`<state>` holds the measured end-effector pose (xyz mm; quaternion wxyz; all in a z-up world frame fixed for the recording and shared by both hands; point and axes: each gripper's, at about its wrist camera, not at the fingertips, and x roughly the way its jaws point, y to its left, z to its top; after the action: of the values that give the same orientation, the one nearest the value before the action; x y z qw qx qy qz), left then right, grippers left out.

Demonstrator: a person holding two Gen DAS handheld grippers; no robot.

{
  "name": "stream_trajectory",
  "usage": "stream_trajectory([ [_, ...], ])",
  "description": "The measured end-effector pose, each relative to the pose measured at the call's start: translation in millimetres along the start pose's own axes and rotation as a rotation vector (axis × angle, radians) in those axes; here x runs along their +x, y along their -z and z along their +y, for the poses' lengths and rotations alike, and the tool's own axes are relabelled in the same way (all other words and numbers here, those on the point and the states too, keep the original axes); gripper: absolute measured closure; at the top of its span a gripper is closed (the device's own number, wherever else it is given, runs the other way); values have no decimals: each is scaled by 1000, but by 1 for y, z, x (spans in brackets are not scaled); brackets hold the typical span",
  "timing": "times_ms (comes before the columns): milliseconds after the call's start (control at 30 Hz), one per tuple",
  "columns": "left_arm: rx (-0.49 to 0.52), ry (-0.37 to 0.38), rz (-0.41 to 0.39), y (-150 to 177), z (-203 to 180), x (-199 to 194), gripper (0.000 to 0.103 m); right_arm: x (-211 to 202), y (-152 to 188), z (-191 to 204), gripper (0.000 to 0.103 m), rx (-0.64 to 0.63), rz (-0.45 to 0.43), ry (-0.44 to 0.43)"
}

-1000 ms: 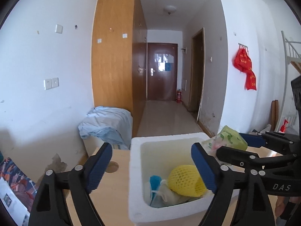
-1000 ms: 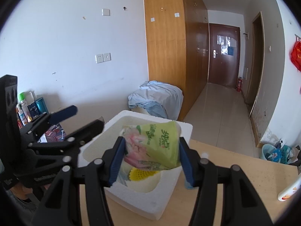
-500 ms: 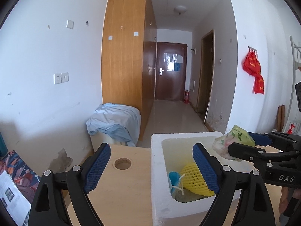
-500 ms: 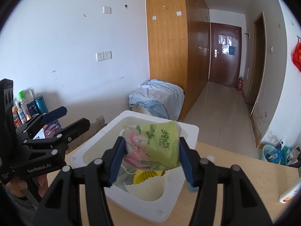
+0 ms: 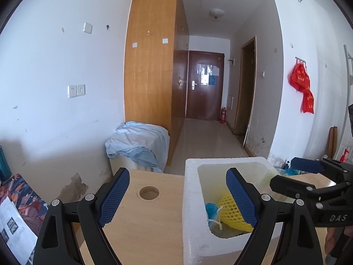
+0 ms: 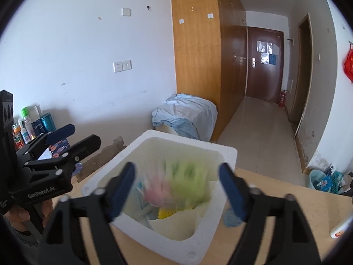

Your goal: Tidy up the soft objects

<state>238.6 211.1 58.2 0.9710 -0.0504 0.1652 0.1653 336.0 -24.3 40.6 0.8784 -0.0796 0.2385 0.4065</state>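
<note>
Right gripper (image 6: pixel 177 186), jaws just opened, drops a blurred, probably green packet (image 6: pixel 176 183) over the box (image 6: pixel 229 152); it might catch the rim.

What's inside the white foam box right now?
Foam box holds a yellow mesh ball, a blue item with white cord, and a blurred green-pink packet between the right fingers. The packet and near wall cover the bottom.

Bright daylight, fisheye warp, motion-blurred packet (image 6: pixel 176 185)
</note>
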Motion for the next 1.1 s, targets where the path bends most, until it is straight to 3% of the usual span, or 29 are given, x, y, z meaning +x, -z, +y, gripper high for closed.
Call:
stream_trajectory([
  [633,27,45,9,-1,-15,-7,14,-10,-3,3,16,11,-18,8],
  [767,41,58,-13,-4,-23,-20,13,-29,-5,6,14,11,-44,14],
  [867,41,70,-22,-5,-28,-32,8,-45,-5,7,3,12,-71,24],
  [1100,41,109,-46,-11,-41,-63,3,-85,0,8,1,22,-125,64],
])
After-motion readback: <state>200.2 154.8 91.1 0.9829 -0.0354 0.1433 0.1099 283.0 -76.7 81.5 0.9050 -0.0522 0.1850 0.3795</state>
